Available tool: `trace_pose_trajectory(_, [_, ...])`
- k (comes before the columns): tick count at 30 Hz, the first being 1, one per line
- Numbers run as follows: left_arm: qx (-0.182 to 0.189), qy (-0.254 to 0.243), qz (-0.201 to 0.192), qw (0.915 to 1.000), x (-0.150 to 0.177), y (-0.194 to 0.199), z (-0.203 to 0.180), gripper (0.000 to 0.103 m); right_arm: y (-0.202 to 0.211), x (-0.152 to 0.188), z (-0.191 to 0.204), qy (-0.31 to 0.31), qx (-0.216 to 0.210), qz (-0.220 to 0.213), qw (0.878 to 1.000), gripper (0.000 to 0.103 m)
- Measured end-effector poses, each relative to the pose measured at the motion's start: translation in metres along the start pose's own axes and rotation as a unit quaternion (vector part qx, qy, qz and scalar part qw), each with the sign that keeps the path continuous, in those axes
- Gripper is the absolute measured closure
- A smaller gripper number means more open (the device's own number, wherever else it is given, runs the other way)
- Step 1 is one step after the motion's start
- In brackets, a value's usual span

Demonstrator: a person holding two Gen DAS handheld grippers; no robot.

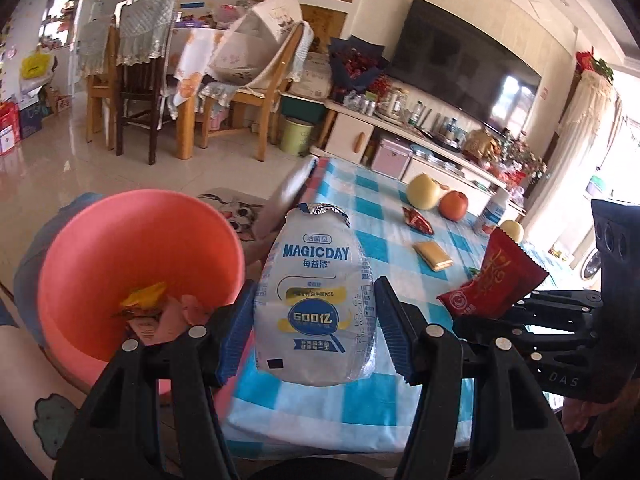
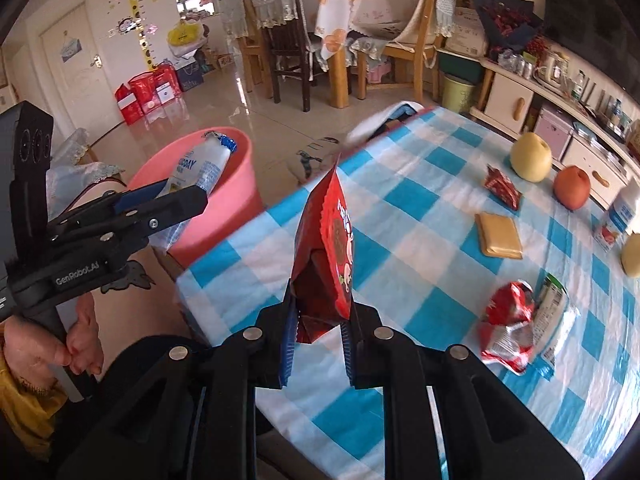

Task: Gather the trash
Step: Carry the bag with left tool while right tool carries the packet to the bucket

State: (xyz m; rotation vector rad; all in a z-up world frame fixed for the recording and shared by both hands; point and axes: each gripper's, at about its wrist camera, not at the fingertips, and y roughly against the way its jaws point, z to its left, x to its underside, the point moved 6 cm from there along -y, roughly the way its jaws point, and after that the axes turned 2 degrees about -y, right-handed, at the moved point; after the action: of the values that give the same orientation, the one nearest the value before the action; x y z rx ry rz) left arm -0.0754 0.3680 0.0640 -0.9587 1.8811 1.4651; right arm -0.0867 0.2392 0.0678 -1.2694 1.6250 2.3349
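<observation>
The surface (image 2: 420, 200), under a blue-and-white check cloth, is the landmark. Off its near-left corner stands a pink bin (image 1: 140, 248), with a few wrappers (image 1: 148, 308) in its bottom. The left hand-held gripper (image 1: 316, 320) is clenched on a white drink bottle (image 1: 316, 300), held at the bin's rim by that corner. The right hand-held gripper (image 2: 318, 336) grips a red snack bag (image 2: 328, 248) upright above the surface's near edge. On the surface lie a crumpled red-and-white wrapper (image 2: 508, 320) near the right edge, a tan cracker pack (image 2: 500, 236) mid-cloth, and a small red packet (image 2: 502, 186) farther back, beside a pear (image 2: 530, 156) and a red apple (image 2: 572, 186).
</observation>
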Motion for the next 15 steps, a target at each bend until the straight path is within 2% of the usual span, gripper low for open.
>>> trace_pose_trajectory(4, [-0.04, 0.042, -0.014, 0.9982, -0.01, 0.011, 0.052, 0.043, -0.02, -0.036, 0.051, 0.044, -0.03, -0.002, 0.999, 0.082])
trace_pose_trajectory(9, [-0.072, 0.092, -0.02, 0.9929, -0.014, 0.012, 0.104, 0.043, -0.051, -0.077, 0.103, 0.084, -0.06, -0.004, 0.995, 0.083])
trace_pose_trajectory(15, [-0.072, 0.146, -0.011, 0.9865, -0.011, -0.005, 0.142, 0.043, -0.103, -0.101, 0.13, 0.096, -0.074, 0.016, 0.993, 0.082])
